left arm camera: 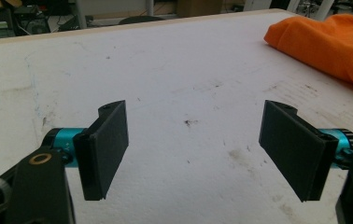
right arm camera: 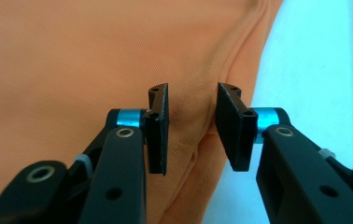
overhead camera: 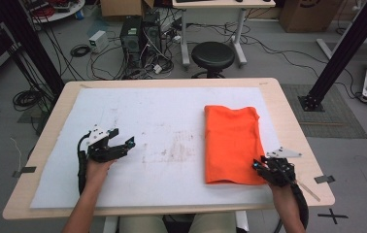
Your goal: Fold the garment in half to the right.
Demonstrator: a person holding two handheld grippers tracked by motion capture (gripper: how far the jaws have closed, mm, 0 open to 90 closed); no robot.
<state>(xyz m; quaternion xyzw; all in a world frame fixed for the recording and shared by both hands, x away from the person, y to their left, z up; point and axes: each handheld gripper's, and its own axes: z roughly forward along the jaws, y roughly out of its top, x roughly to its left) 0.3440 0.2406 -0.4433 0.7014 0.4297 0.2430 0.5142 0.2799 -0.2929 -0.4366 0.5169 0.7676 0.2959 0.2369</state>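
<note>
- The desk (overhead camera: 288,104) is pale wood, and a white sheet (overhead camera: 162,121) with faint brown smudges near its middle covers most of the top.
- The left gripper (overhead camera: 123,144) sits at the near left of the sheet, held by the person's left hand (overhead camera: 96,170), and points right toward the middle of the desk.
- In the left gripper view its fingers (left arm camera: 107,149) stand wide apart with bare, stained white sheet between them; they hold nothing.
- The same view shows the orange cloth (left arm camera: 328,44) at its far right, well apart from this gripper.
- The orange cloth (overhead camera: 232,143) lies folded into a long rectangle on the right half of the sheet, running from far to near, its far edge slightly rumpled.
- The right gripper (overhead camera: 259,165) is at the near right corner of the cloth, held by the person's right hand (overhead camera: 283,187), and points left and away.
- In the right gripper view its fingers (right arm camera: 158,128) stand a narrow gap apart over a folded seam of the cloth near its right edge; whether they touch the fabric I cannot tell, and they are not closed on it.
- Beyond the far edge of the desk stands a black round stool (overhead camera: 213,56) on the floor.
</note>
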